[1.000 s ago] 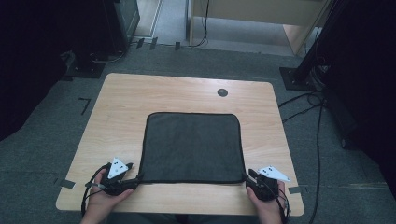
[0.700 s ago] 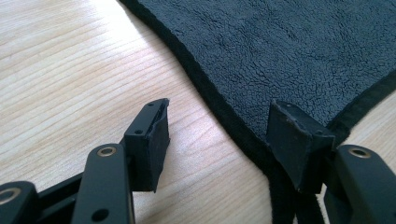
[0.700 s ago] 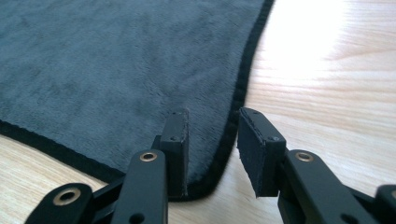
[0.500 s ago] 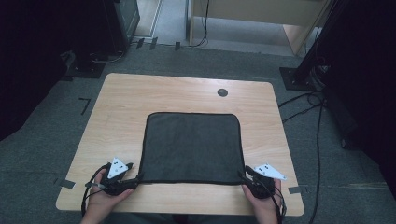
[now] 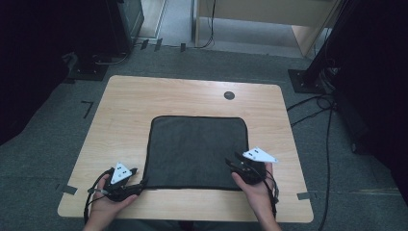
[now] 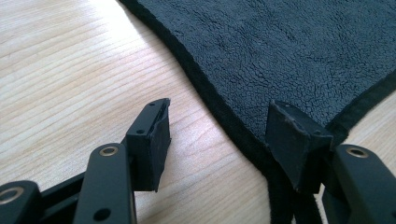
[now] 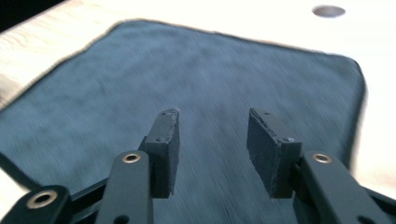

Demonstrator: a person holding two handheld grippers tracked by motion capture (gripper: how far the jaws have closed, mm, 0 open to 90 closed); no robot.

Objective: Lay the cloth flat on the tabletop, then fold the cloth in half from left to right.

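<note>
Cloth, dark, soft and limp, is spread flat mid-desk and is judged best pinched at its bound hem, where the left tongs straddle its near-left corner unclamped, while the right tongs, just opening, hang empty above it.

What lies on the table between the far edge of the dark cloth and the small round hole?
Only bare wood of the table lies between the cloth and the hole; the high view shows it.

The right tool, jaws just opening and empty, hovers over the dark cloth.
</note>
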